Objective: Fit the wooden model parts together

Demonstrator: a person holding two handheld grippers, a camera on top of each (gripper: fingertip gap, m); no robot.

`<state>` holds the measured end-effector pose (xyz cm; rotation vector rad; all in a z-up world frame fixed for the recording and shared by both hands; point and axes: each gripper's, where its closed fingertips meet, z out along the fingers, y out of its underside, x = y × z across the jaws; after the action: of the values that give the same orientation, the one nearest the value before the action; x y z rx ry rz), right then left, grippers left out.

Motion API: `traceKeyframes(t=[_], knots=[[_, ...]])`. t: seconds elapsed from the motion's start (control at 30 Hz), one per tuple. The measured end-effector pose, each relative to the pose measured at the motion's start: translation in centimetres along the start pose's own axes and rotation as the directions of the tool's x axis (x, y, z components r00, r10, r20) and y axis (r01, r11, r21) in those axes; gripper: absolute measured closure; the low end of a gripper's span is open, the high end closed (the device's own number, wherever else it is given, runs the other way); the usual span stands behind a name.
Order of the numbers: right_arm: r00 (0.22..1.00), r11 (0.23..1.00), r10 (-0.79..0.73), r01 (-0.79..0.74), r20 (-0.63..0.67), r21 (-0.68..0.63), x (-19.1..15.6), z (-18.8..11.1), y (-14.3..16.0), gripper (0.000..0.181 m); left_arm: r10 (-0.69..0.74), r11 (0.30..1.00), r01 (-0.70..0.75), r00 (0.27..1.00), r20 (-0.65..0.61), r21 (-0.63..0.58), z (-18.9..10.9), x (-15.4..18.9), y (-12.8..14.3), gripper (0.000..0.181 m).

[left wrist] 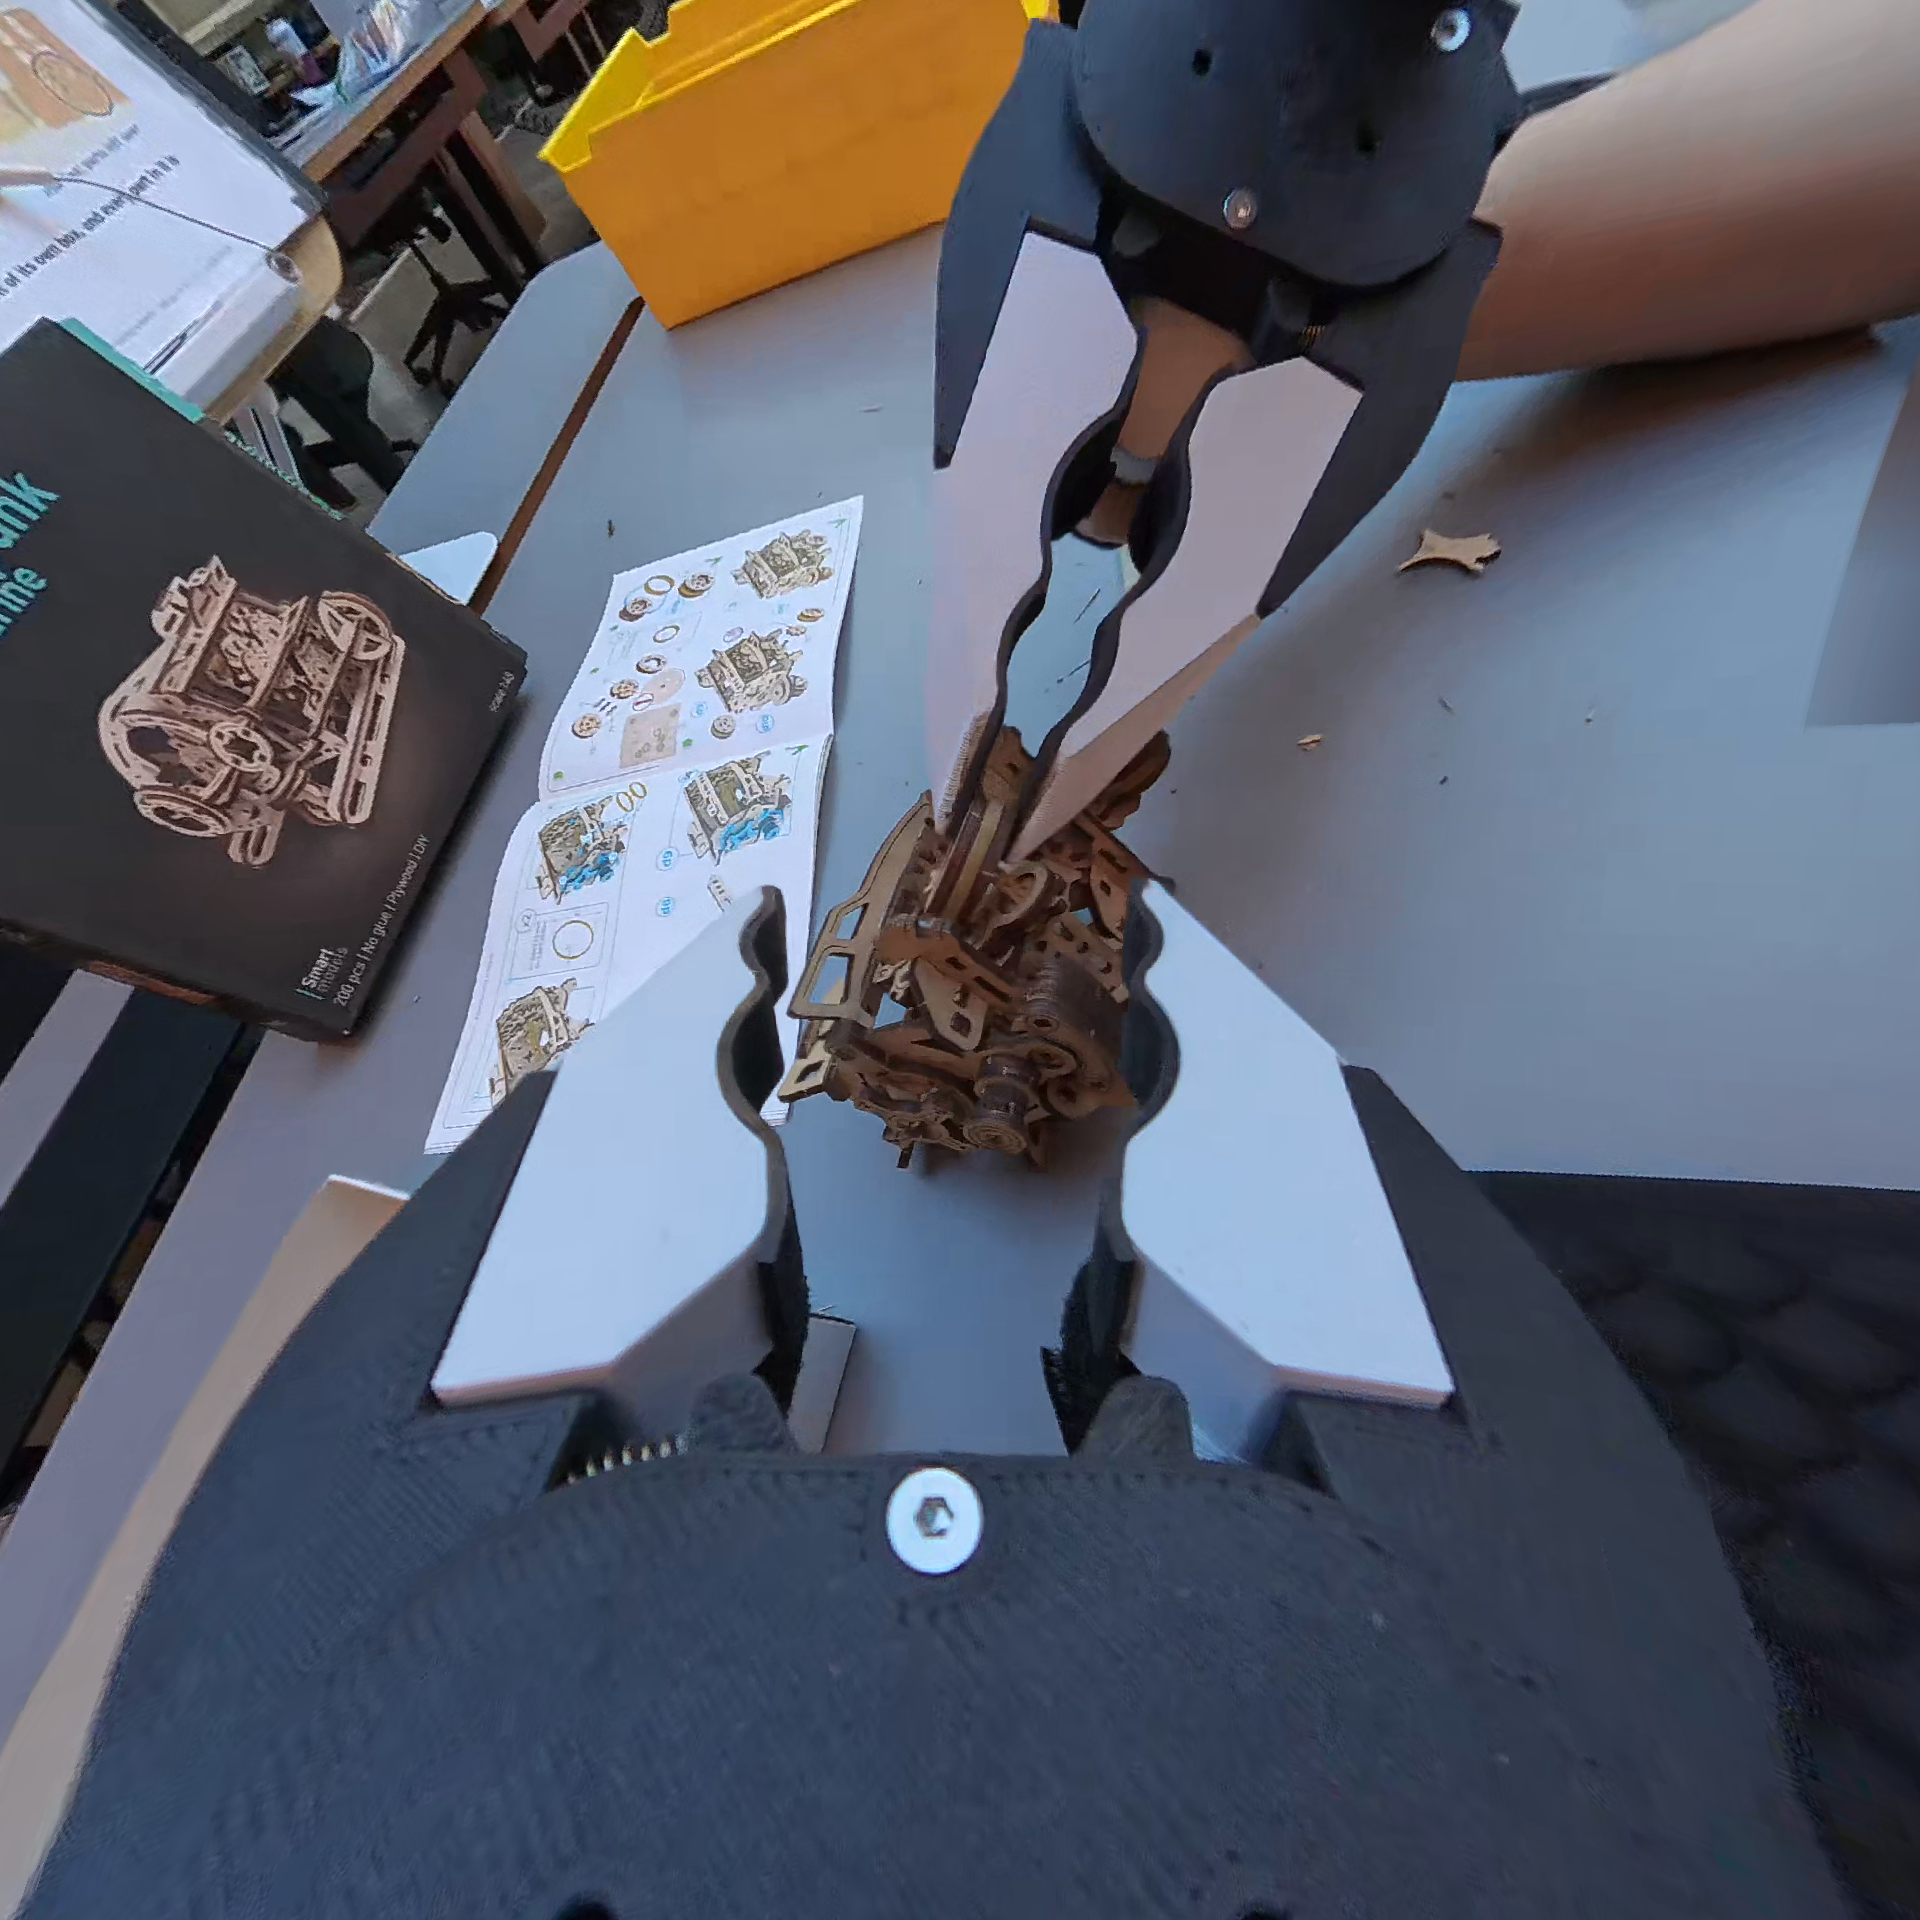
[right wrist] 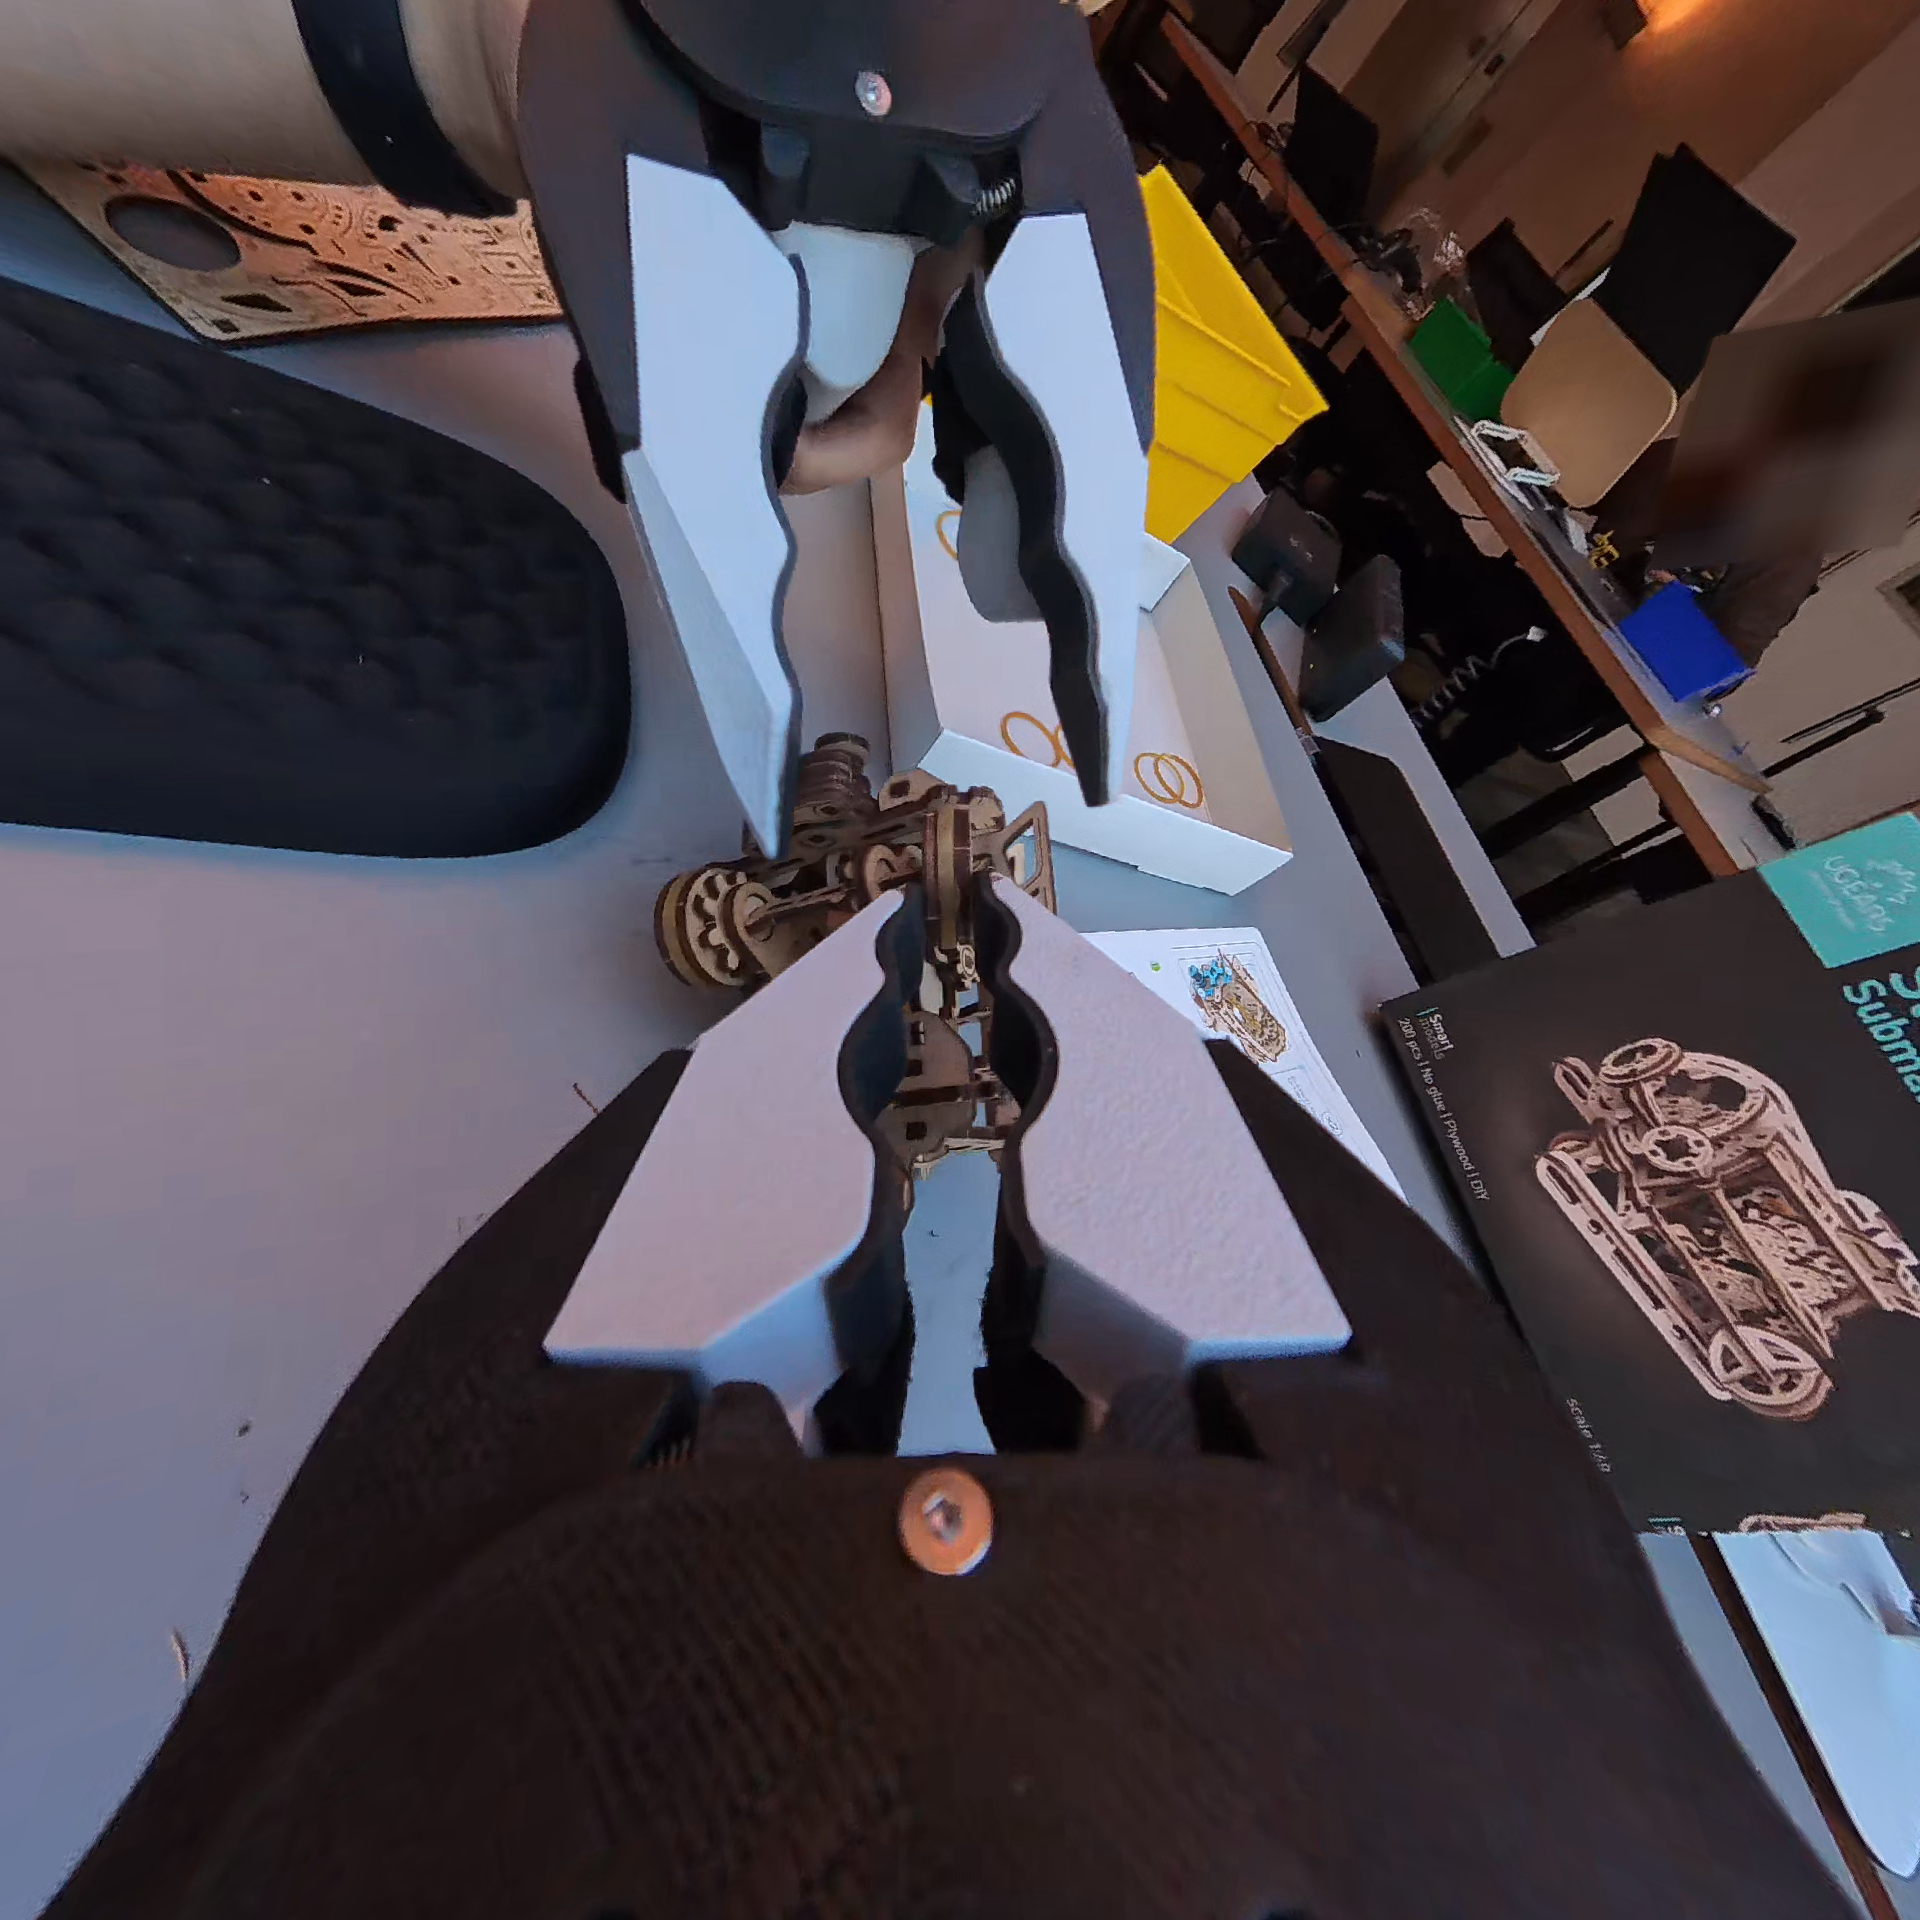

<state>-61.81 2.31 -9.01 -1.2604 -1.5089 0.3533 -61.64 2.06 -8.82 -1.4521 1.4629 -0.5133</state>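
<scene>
A: why's the left gripper [left wrist: 951, 997] just sitting wide open around the model [left wrist: 966, 977]?

B: guessing it's bracing it on the desk [left wrist: 1558, 831], holding nothing. The right gripper [right wrist: 940, 914] has its fingers nearly closed on a thin upright wooden piece on top of the model, probably pressing it in. Booklet [left wrist: 665, 790] lies beside for reference.

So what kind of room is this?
Probably a workshop or lab: long workbenches with storage bins and gear, a yellow bin, and a model kit box on the grey table.
</scene>
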Motion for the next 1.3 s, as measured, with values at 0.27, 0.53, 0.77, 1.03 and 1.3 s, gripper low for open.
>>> traceKeyframes(t=[0.27,0.53,0.77,1.03,1.3], knots=[[1.0,1.0,-0.016,0.016,-0.017,-0.006,0.2,-0.2,0.1,0.173,0.137,0.986,-0.131,0.989,0.053,-0.104,1.2,0.2,1.0,0.133],[0.998,0.998,-0.054,0.053,-0.022,-0.03,-0.1,0.0,0.0,0.173,0.204,0.974,-0.194,0.976,0.073,-0.116,1.3,0.4,0.7,0.139],[0.979,0.981,-0.19,0.186,-0.07,-0.054,-0.1,-0.2,-0.1,0.173,0.239,0.967,-0.231,0.968,0.07,-0.112,1.3,0.6,0.6,0.144],[0.949,0.956,-0.292,0.286,-0.115,-0.067,-0.4,-0.4,-0.3,0.173,0.273,0.957,-0.264,0.96,0.067,-0.12,1.4,0.8,0.6,0.144],[0.929,0.937,-0.336,0.312,-0.155,-0.159,-0.7,-0.5,-0.5,0.172,0.311,0.944,-0.299,0.948,0.073,-0.14,1.4,1.0,0.6,0.144]])
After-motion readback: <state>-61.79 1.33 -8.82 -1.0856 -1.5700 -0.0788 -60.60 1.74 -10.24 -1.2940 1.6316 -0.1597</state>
